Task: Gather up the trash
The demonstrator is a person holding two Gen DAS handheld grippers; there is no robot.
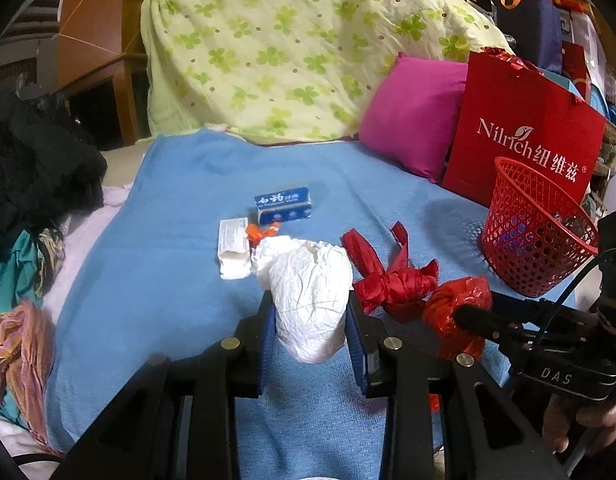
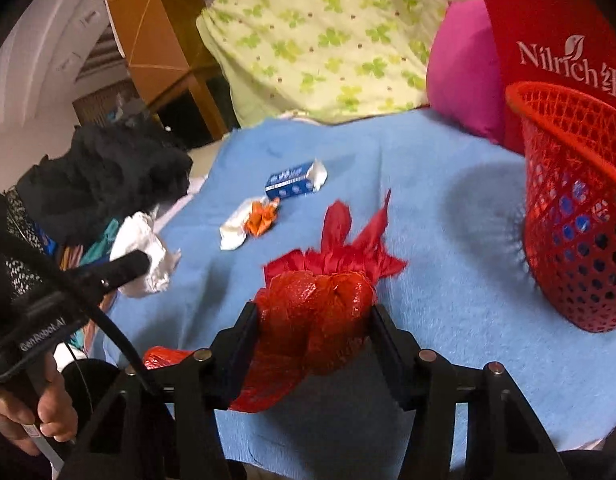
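The left gripper (image 1: 311, 320) is closed on a crumpled white paper wad (image 1: 308, 300) low in the centre of its view, while the right gripper (image 2: 314, 320) clamps a knotted red plastic bag (image 2: 316, 320) low in the centre of its own. Both bundles look light, soft and crushable, so a squeeze across the bulk probably holds better than pinching a loose tail; the glossy plastic may slip. Still on the fuzzy blue blanket (image 1: 179, 280) lie a red tied bag (image 1: 392, 284), a stiff blue toothpaste box (image 1: 283, 205), a white carton (image 1: 233, 248) and an orange wrapper (image 2: 261, 218). The perforated red basket (image 1: 536, 236) stands at the right.
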